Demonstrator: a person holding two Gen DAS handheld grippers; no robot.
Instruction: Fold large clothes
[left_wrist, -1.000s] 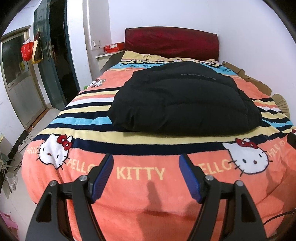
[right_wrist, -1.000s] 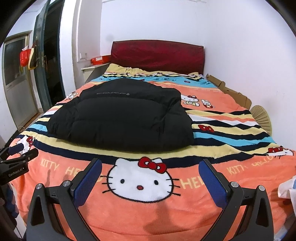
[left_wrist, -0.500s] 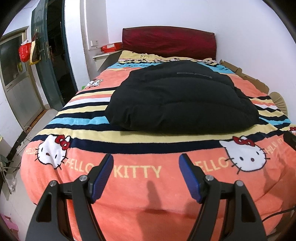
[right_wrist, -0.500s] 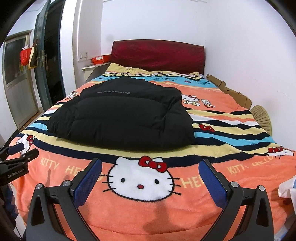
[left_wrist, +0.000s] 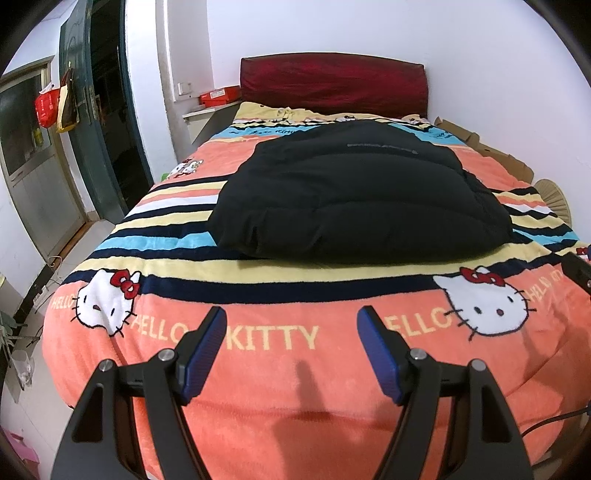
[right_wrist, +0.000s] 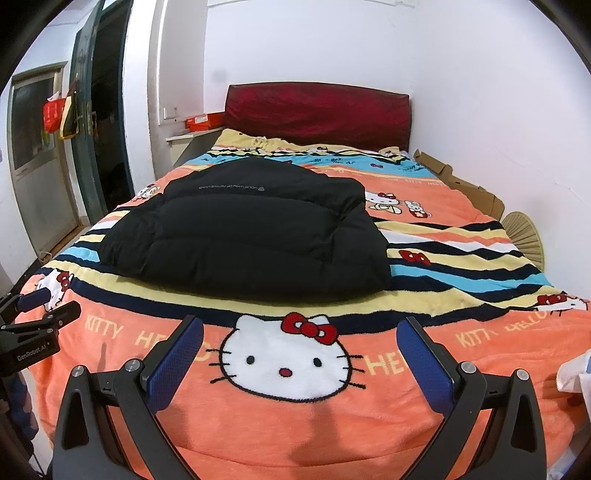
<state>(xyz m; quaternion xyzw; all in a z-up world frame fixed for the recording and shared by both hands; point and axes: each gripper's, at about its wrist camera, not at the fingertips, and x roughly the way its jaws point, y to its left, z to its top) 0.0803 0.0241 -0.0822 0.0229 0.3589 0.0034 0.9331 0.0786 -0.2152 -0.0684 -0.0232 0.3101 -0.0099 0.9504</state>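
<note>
A black puffer jacket lies folded into a thick block on the middle of the bed, over the striped part of an orange Hello Kitty blanket. It also shows in the right wrist view. My left gripper is open and empty, held above the foot of the bed, well short of the jacket. My right gripper is open and empty too, above the cat face on the blanket. The left gripper also shows at the left edge of the right wrist view.
A dark red headboard stands at the far wall. A doorway and floor lie left of the bed. Cardboard and a woven fan sit along the right wall. A white cloth lies at the bed's right corner.
Both grippers stay open and empty. The left view has drifted a little so the jacket sits slightly higher and farther; the right view is almost unchanged.
</note>
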